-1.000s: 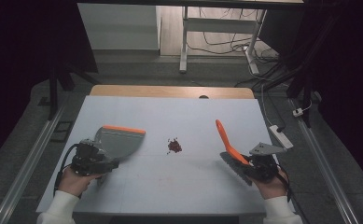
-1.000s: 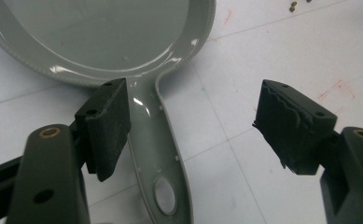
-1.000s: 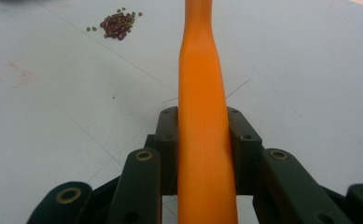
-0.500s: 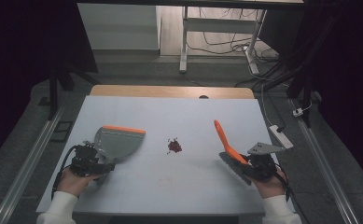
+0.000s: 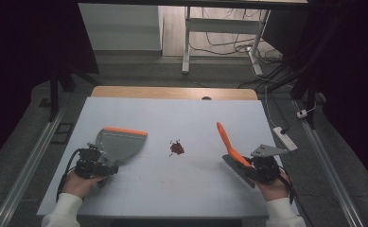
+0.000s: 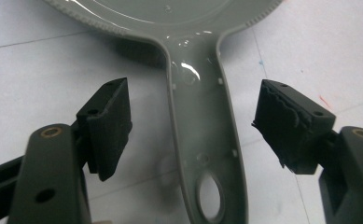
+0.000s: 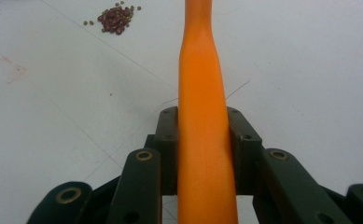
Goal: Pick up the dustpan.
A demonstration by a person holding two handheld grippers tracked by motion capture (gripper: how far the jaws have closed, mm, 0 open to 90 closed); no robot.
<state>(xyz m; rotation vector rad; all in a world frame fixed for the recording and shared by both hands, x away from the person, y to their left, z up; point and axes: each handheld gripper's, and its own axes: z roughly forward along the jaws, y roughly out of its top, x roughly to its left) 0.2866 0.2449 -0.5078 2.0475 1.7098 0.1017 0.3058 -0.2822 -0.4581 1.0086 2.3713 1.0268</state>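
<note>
A grey dustpan with an orange front lip lies flat on the white table at the left. My left gripper stands over its handle. The jaws have just been closing a little, but both pads are still clear of the handle between them, so the left gripper is open. My right gripper is shut on the orange handle of a brush, which slants up and away to the left. In the right gripper view the handle runs straight out between the jaws of the gripper. A small pile of dark red beans lies mid-table.
Beyond the table's far wooden edge stand a white cabinet and a frame leg with loose cables on the floor. A power strip lies just off the table's right side. Metal rails run along both sides.
My left gripper has sunk slightly toward the dustpan handle. The right gripper, the brush and the beans have stayed where they were.
</note>
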